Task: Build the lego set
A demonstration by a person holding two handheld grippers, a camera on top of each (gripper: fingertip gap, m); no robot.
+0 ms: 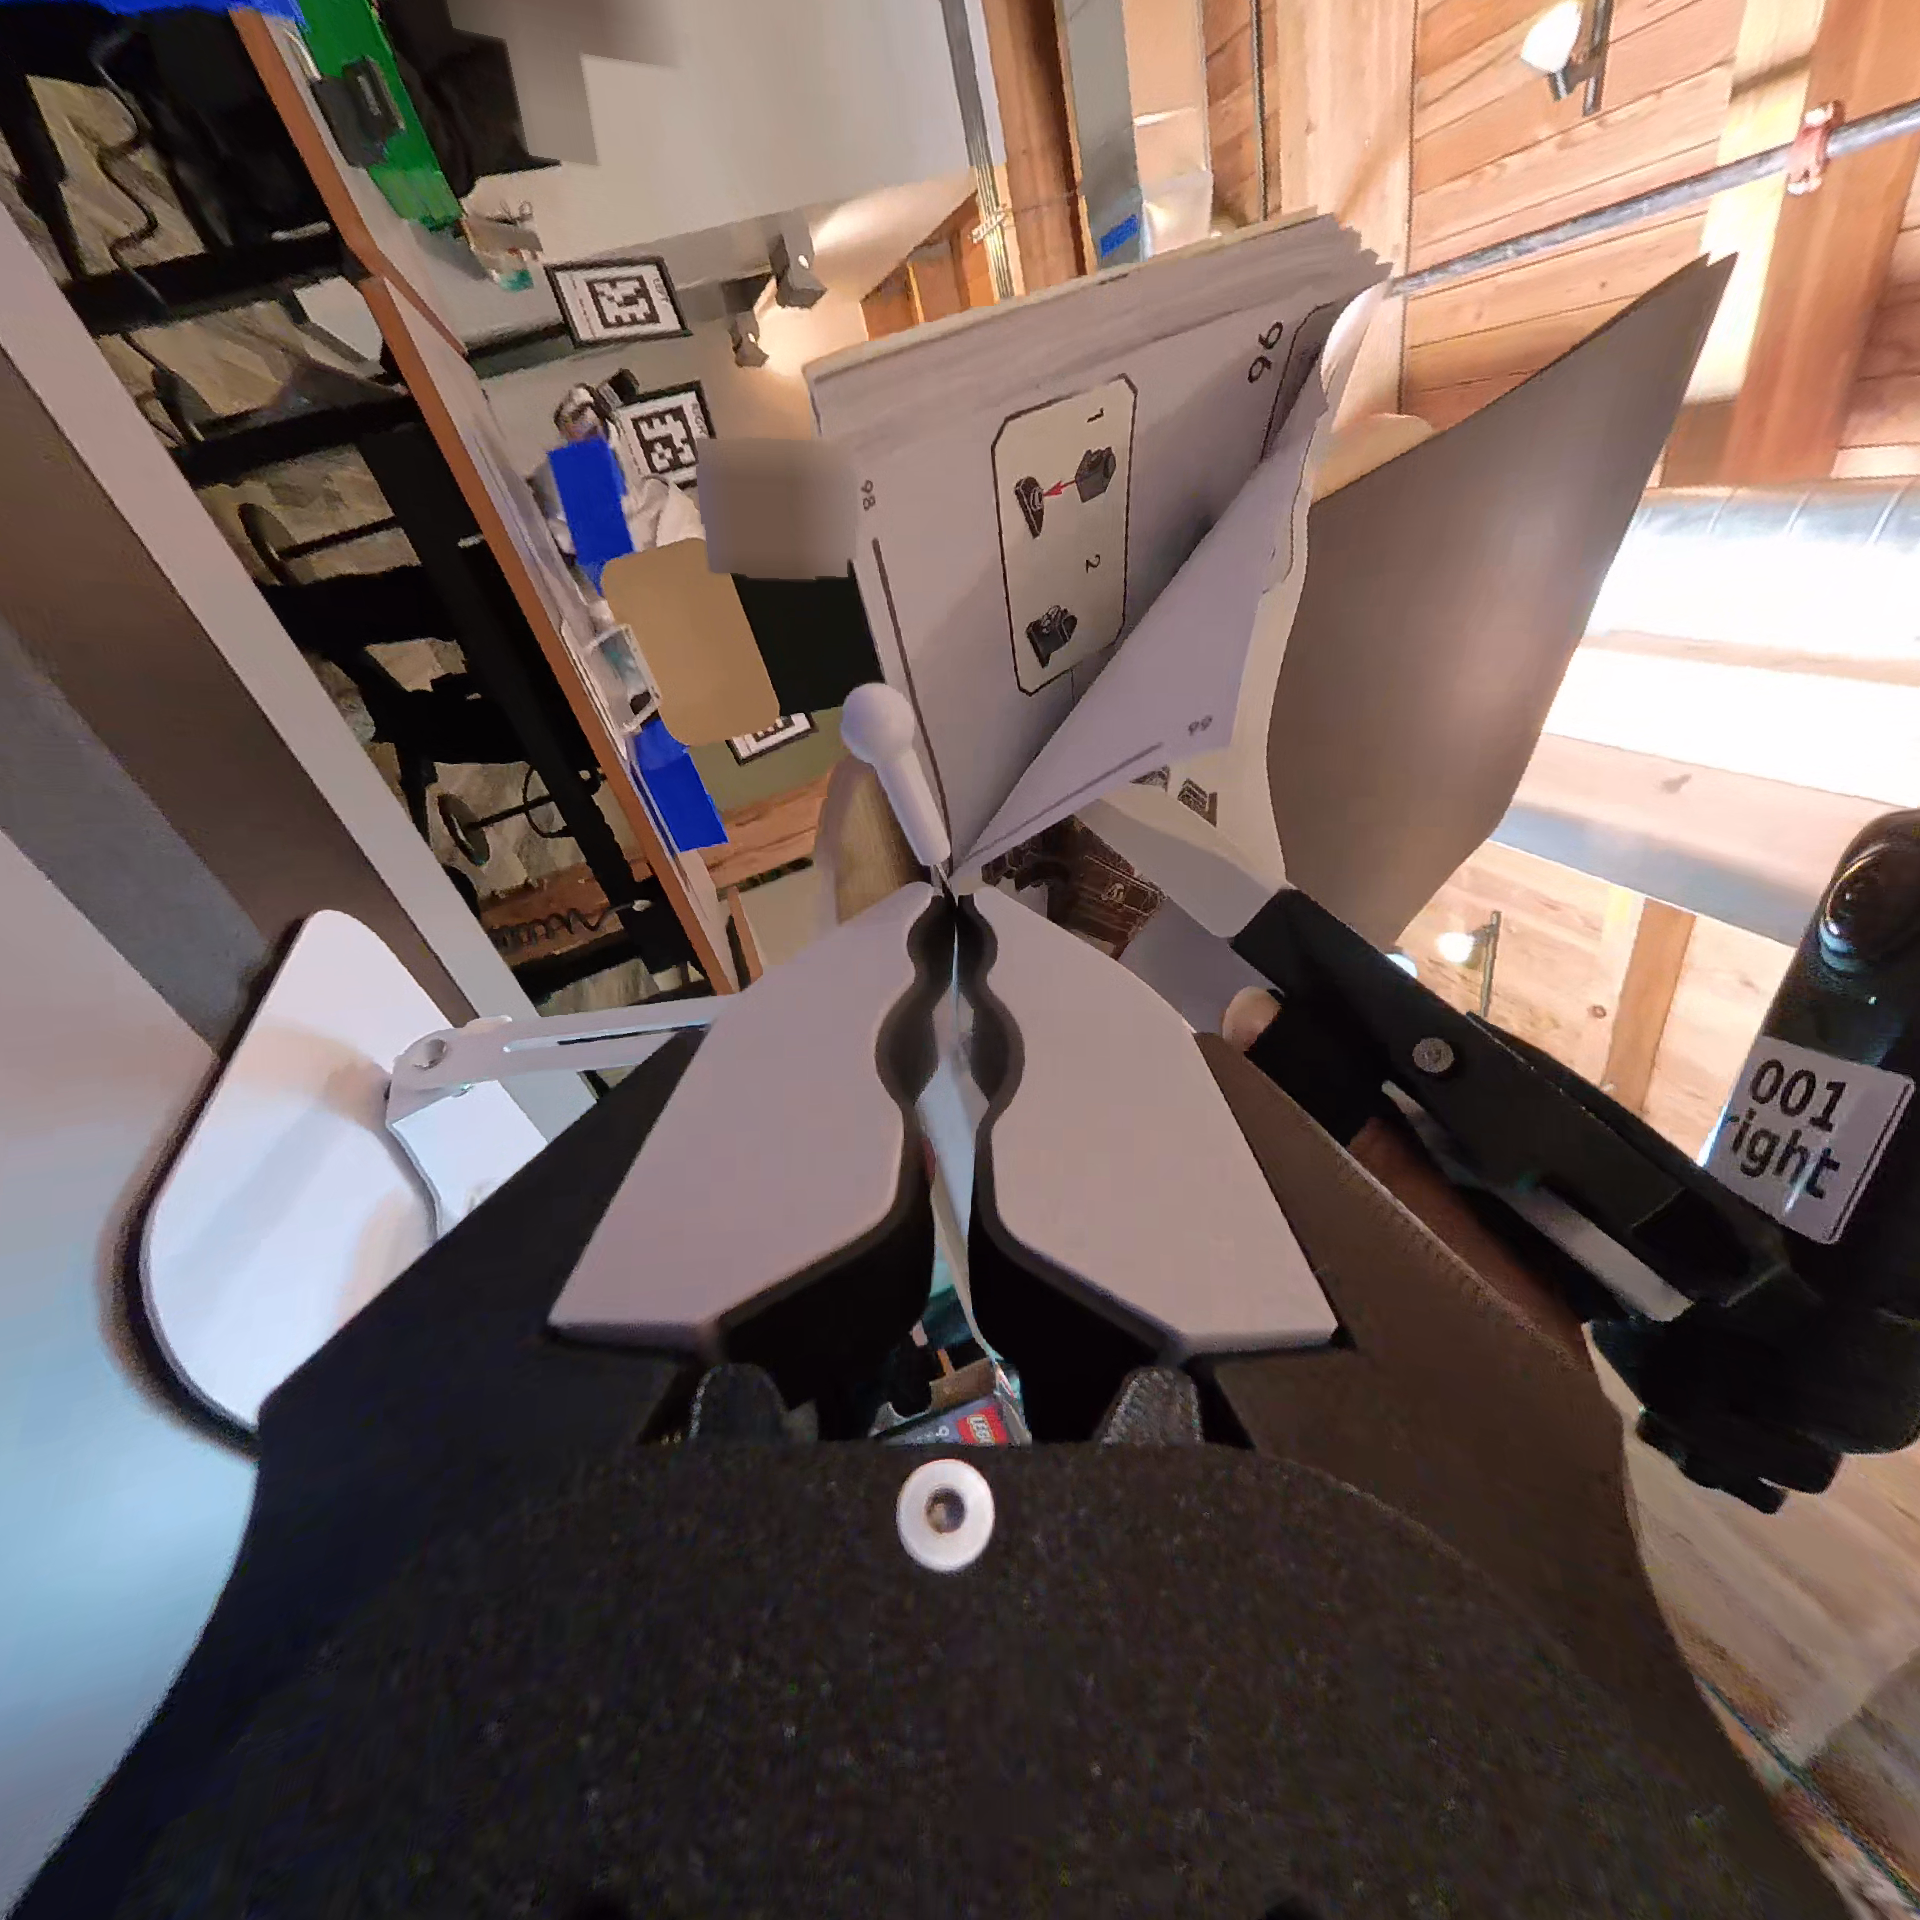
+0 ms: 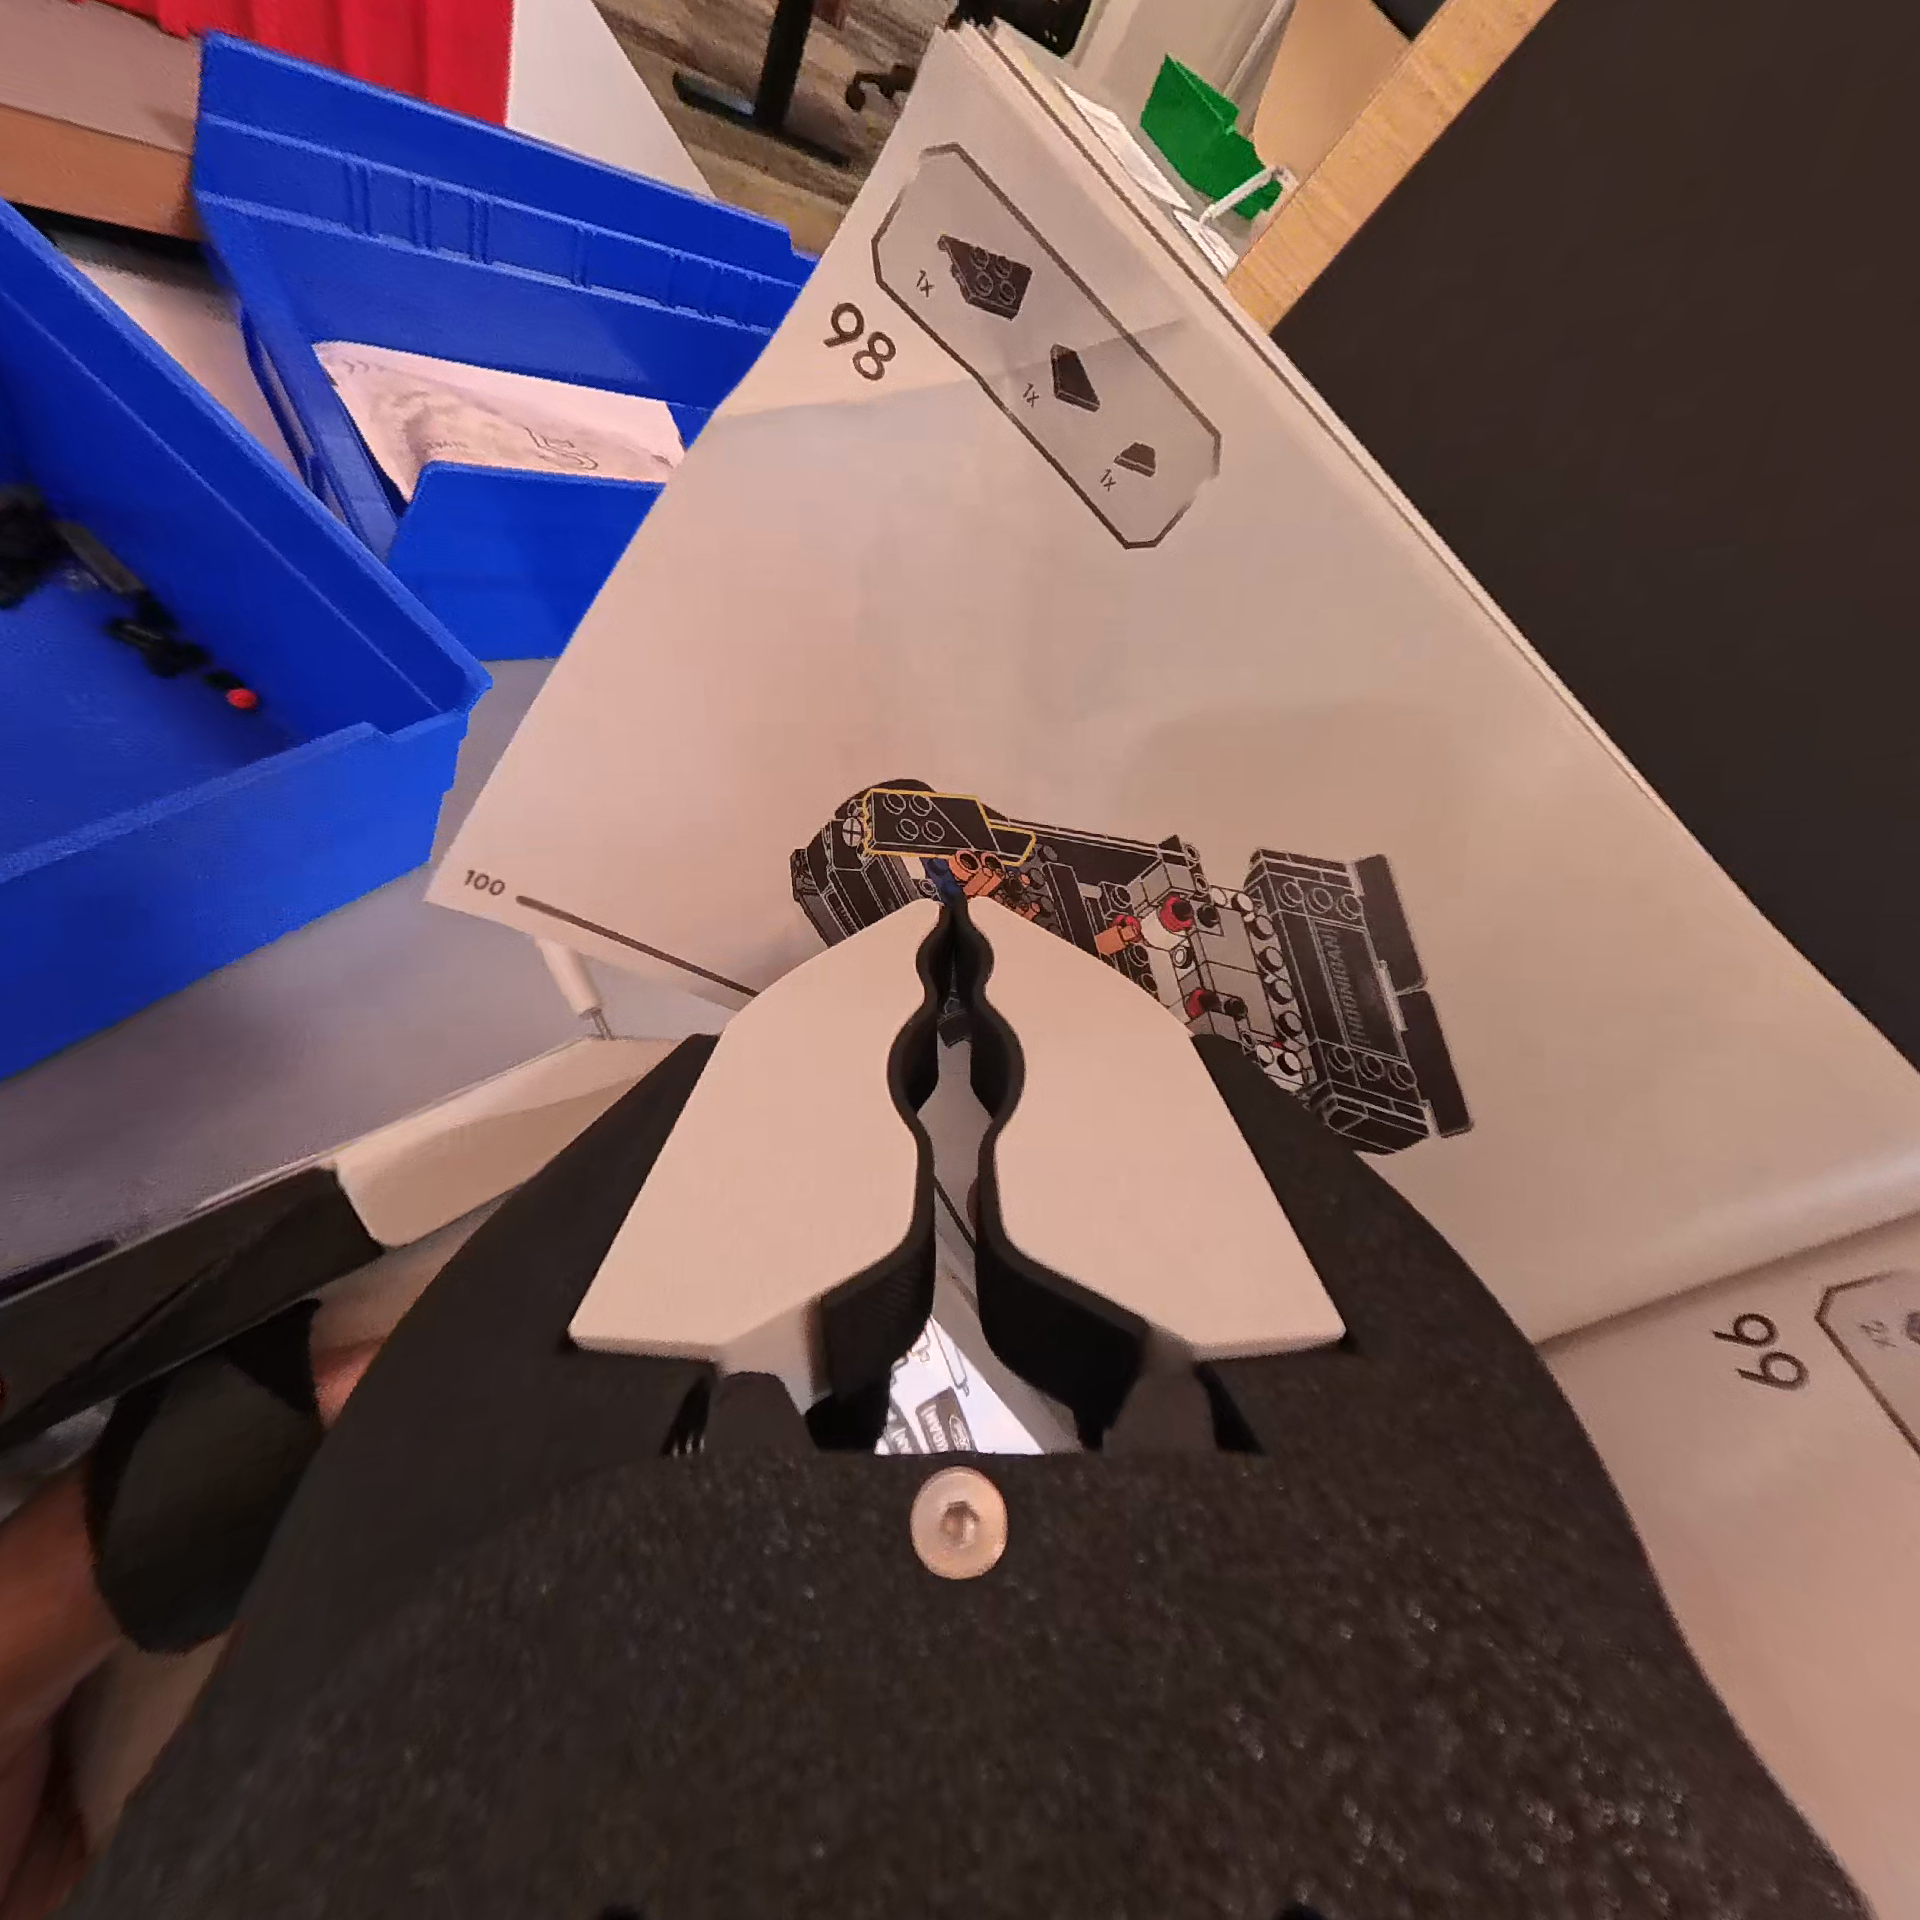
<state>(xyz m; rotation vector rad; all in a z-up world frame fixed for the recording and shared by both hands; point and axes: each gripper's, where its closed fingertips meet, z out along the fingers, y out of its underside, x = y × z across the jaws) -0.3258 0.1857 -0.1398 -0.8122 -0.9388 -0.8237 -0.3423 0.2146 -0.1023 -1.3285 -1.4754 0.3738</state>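
Holding the booklet: both grippers have the instruction booklet (image 1: pixel 1049 488) lifted off the table (image 2: pixel 312 997), its pages fanned open between them.
Left gripper (image 1: pixel 951 914): fingers (image 1: pixel 790 1122) pressed together on a thin sheet that runs down the wavy gap between them; the pinch sits at the point where the fanned pages meet.
Right gripper (image 2: pixel 954 914): fingers (image 2: pixel 1122 1143) closed to a narrow slit at the tips, nipping the lower edge of a page; paper shows through the gap behind them.
Right gripper seen from the left: it comes in from the right side of the left wrist view, black with a small white label, its white fingertip reaching to the underside of the pages.
Open page: tilted upright in the right wrist view, showing a parts box near the top and a drawing of a dark brick-built car body (image 2: pixel 1143 966) lower down; another page lies flatter at the lower right.
Blue bins: one open bin (image 2: pixel 208 748) at the left holds a few small dark pieces and a red one (image 2: pixel 241 698); a second bin (image 2: pixel 488 312) behind it holds a pale crumpled bag (image 2: pixel 499 426).
Green bin (image 2: pixel 1195 135): far back, beside a wooden edge.
White stick with a round knob (image 1: pixel 894 769): stands just beyond the left fingertips, against the booklet.
Background: wooden beams and printed square markers (image 1: pixel 618 301) on a wall.
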